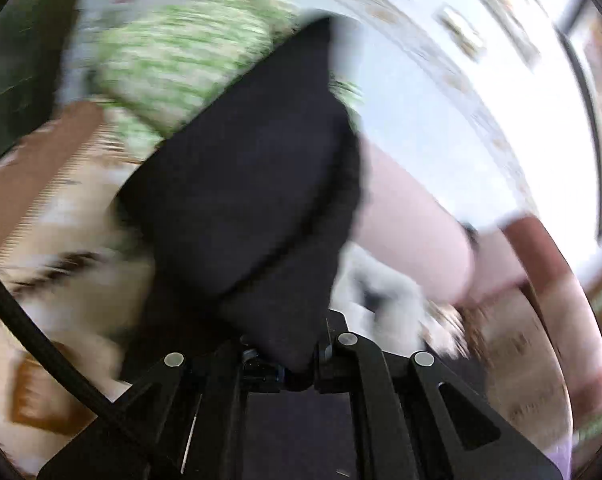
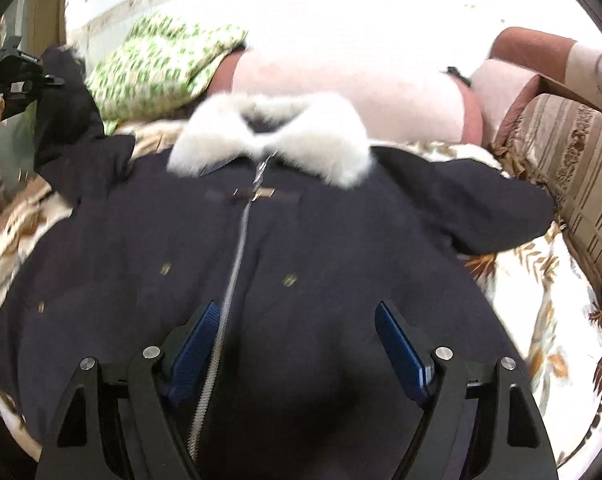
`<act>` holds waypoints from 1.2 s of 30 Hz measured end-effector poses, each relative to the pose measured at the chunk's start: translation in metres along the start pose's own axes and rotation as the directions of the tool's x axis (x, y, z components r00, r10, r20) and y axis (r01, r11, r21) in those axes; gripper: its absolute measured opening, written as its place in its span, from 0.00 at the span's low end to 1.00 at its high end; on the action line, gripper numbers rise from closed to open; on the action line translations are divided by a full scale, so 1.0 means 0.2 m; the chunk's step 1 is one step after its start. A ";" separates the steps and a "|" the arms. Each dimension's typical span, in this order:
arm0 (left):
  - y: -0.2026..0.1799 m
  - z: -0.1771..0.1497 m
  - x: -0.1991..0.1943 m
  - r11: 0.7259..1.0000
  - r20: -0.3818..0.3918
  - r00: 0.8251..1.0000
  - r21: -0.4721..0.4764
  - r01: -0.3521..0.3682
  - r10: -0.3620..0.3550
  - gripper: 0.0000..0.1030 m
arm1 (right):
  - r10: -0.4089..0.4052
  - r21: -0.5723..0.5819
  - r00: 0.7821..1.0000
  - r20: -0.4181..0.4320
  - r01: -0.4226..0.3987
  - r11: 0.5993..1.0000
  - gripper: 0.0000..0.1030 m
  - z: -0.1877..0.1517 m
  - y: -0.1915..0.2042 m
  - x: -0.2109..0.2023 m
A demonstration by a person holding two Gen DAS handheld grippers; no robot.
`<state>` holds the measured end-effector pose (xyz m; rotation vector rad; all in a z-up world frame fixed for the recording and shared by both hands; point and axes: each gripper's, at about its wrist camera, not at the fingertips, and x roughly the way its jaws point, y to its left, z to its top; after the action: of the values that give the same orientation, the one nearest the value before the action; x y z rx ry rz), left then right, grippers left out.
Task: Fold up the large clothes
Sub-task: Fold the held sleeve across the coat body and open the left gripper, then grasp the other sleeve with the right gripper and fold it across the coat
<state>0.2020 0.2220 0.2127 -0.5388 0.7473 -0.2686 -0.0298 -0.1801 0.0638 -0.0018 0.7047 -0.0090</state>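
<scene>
One coat sleeve [image 2: 67, 120] off bedspread [image 2: 541, 312]

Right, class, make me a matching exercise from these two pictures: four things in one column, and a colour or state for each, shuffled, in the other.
Things:
1. coat collar
2. cushion
3. left gripper
4. right gripper

Colour or state:
A. jaws wide apart over the coat front, holding nothing
B. white and furry
C. shut on the dark sleeve
D. green and white pattern

Pairs: 1-B, 2-D, 3-C, 4-A
</scene>
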 end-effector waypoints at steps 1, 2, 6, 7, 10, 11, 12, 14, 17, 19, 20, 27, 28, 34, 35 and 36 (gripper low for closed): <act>-0.12 -0.06 0.04 0.999 -0.023 0.999 0.034 0.029 -0.028 0.07 | -0.008 0.015 1.000 0.008 0.008 1.000 0.81 0.01 -0.03 0.00; -0.25 -0.13 0.10 0.996 -0.048 0.998 0.077 0.049 -0.045 0.08 | -0.020 0.049 1.000 0.016 0.019 0.999 0.81 0.03 -0.09 0.00; -0.60 -0.43 0.33 0.974 -0.128 0.992 0.223 0.050 -0.021 0.21 | -0.019 0.199 1.000 0.018 0.015 0.980 0.81 0.06 -0.31 0.01; -0.65 -0.51 0.40 0.965 -0.156 0.988 0.257 0.049 -0.009 0.28 | -0.018 0.238 1.000 0.016 0.014 0.971 0.81 0.06 -0.38 0.02; -0.73 -0.76 0.56 0.945 -0.250 0.967 0.325 0.032 0.053 0.44 | -0.011 0.318 1.000 -0.004 0.012 0.948 0.82 0.06 -0.52 0.04; -0.73 -0.83 0.57 0.947 -0.267 0.962 0.320 0.033 0.057 0.50 | -0.002 0.341 1.000 -0.012 0.006 0.940 0.82 0.05 -0.57 0.05; -0.71 -0.88 0.57 0.950 -0.268 0.962 0.311 0.030 0.058 0.56 | 0.007 0.355 1.000 -0.017 -0.001 0.935 0.82 0.05 -0.59 0.05; -0.67 -0.95 0.53 0.954 -0.263 0.963 0.299 0.025 0.057 0.62 | 0.033 0.379 0.999 -0.032 -0.018 0.925 0.83 0.05 -0.63 0.08; -0.56 -1.01 0.37 0.964 -0.239 0.970 0.264 0.022 0.044 0.67 | 0.081 0.392 0.996 -0.042 -0.058 0.918 0.88 0.09 -0.64 0.15; -0.54 -1.08 0.24 0.967 -0.194 0.979 0.255 -0.018 0.069 0.73 | 0.137 0.398 0.989 -0.052 -0.106 0.911 0.90 0.14 -0.62 0.24; -0.52 -1.08 0.20 0.966 -0.167 0.982 0.253 -0.049 0.093 0.73 | 0.166 0.399 0.984 -0.059 -0.129 0.908 0.91 0.15 -0.60 0.28; -0.28 -1.15 -0.18 0.909 0.075 0.940 0.238 -0.342 0.333 0.74 | 0.289 0.375 0.940 -0.181 -0.205 0.904 0.91 0.35 -0.34 0.76; -0.26 -1.15 -0.20 0.895 0.099 0.926 0.237 -0.379 0.365 0.74 | 0.264 0.354 0.940 -0.216 -0.177 0.918 0.91 0.37 -0.30 0.83; -0.10 -1.16 -0.29 0.809 0.149 0.844 0.241 -0.536 0.515 0.74 | 0.330 0.342 0.914 -0.236 -0.239 0.909 0.06 0.47 -0.19 0.84; -0.08 -1.16 -0.29 0.806 0.149 0.841 0.237 -0.542 0.521 0.74 | 0.349 0.345 0.913 -0.211 -0.264 0.901 0.06 0.49 -0.20 0.78; -0.06 -1.17 -0.30 0.805 0.148 0.838 0.231 -0.546 0.526 0.74 | 0.350 0.347 0.917 -0.189 -0.271 0.898 0.06 0.51 -0.23 0.73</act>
<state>-0.0060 0.1503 0.1113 -0.0647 0.7443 0.1843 0.1470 -0.2266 0.0462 0.4278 0.9419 0.1924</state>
